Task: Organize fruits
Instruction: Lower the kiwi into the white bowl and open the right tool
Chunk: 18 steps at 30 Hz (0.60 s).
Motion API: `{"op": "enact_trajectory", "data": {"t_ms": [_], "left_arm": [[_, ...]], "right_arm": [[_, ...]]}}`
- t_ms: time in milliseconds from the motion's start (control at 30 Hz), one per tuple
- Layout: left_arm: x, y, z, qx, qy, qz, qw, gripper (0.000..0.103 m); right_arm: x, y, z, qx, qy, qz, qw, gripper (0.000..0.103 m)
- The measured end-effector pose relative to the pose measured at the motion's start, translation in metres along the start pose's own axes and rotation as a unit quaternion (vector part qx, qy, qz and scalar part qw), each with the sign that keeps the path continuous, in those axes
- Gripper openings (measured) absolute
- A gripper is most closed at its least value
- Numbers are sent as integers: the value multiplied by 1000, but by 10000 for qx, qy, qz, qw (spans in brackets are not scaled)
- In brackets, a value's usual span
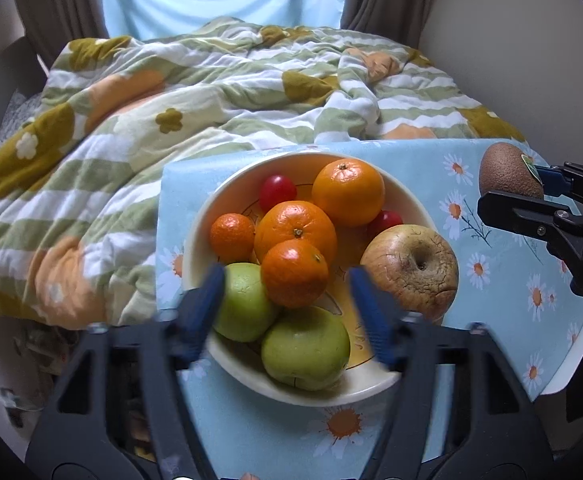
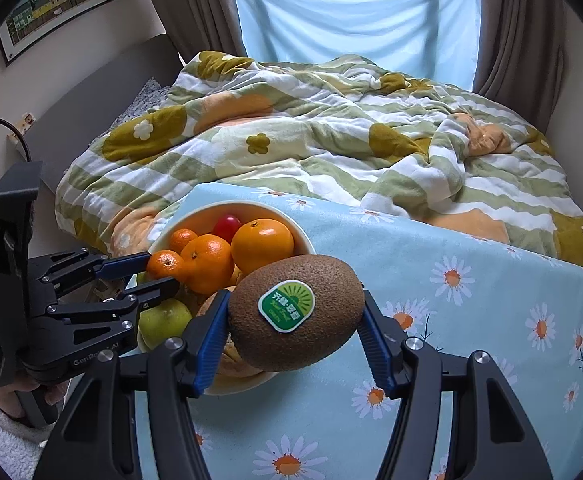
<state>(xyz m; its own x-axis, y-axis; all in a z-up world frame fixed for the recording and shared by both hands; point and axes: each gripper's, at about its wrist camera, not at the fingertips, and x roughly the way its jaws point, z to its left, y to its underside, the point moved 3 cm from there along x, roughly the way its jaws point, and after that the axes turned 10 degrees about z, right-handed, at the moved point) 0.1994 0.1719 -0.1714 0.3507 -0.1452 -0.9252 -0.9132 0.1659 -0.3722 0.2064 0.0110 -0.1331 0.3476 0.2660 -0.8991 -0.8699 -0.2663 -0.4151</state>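
Note:
A cream bowl on the daisy-print table holds several oranges, two green apples, a wrinkled tan apple and two red tomatoes. My left gripper is open above the bowl's near side, its blue pads on either side of a small orange without touching it. My right gripper is shut on a brown kiwi with a green sticker, held above the table just right of the bowl. The kiwi also shows in the left wrist view.
The table has a light blue daisy cloth. Behind it lies a bed with a rumpled green, white and orange quilt. Curtains and a blue-draped window are at the back. A framed picture hangs on the left wall.

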Motion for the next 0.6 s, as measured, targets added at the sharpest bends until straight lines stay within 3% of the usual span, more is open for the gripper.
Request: {"op": "enact_trajectory", "data": {"t_ms": [100,600], "left_arm": [[-10,3,4,-92,122,-98,9998,103],[-31,31,24,-581,-176,-10,9982,103]], "right_arm": [[-1,-5,2,-37,-2,-4,10000,57],[28,-38,38,-633,-293,108,9975,57]]}}
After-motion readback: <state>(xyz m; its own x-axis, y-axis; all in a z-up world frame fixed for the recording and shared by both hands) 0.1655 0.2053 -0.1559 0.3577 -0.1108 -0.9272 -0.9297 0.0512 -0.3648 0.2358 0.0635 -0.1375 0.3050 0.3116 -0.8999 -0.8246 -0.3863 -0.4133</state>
